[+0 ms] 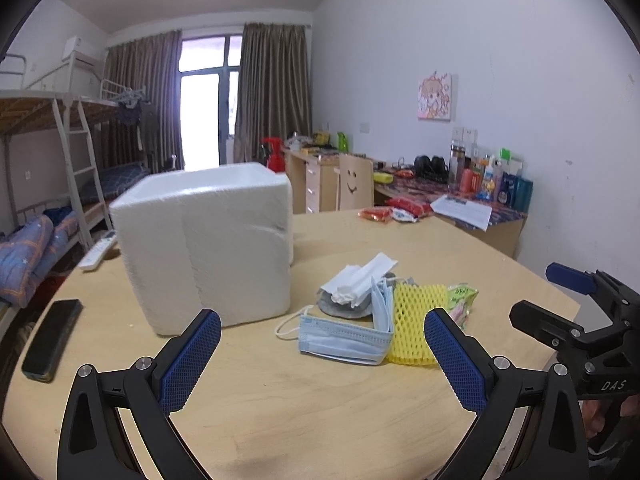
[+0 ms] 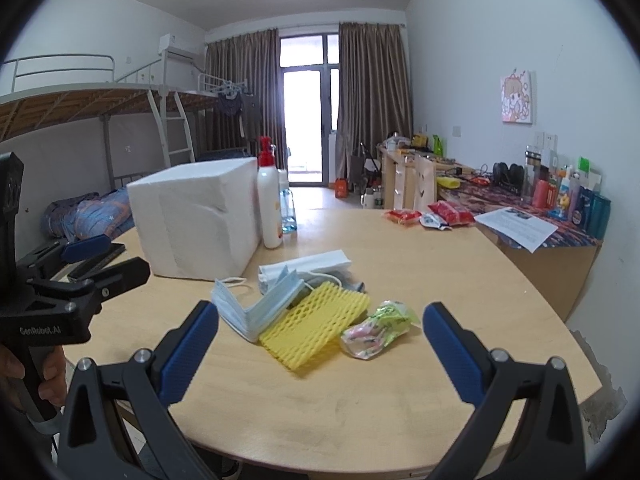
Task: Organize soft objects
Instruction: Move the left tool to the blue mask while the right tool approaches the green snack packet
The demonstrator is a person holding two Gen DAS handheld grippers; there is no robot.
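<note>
A: From the left wrist, what sits closest?

B: The left gripper point(image 1: 322, 344), its blue-padded fingers point(image 1: 192, 360) spread wide with nothing between them, above the wooden table point(image 1: 320, 420). Just past the fingertips lies a pile of soft things: blue face masks point(image 1: 344, 338) touching a yellow foam net point(image 1: 414, 320), white folded tissue point(image 1: 364, 278) on a grey cloth behind them, and a crinkled snack packet point(image 1: 462, 300) at the net's right edge. A white foam box point(image 1: 204, 248) stands to the pile's left, close beside it. A dark phone point(image 1: 52, 338) lies at the far left and a white remote point(image 1: 98, 256) beyond it. The right gripper point(image 1: 576, 300) shows at the right edge.

A: And the right wrist?

B: The right gripper point(image 2: 320, 344) is nearest, likewise released and empty. The snack packet point(image 2: 376, 330) lies between its fingertips, touching the foam net point(image 2: 316, 328); the masks point(image 2: 256, 312) lean against the net's left side. The foam box point(image 2: 196, 220) stands further back, left, with a white bottle point(image 2: 269, 204) just beside it. The left gripper point(image 2: 86, 260), held by a hand point(image 2: 24, 376), is at the left edge.
</note>
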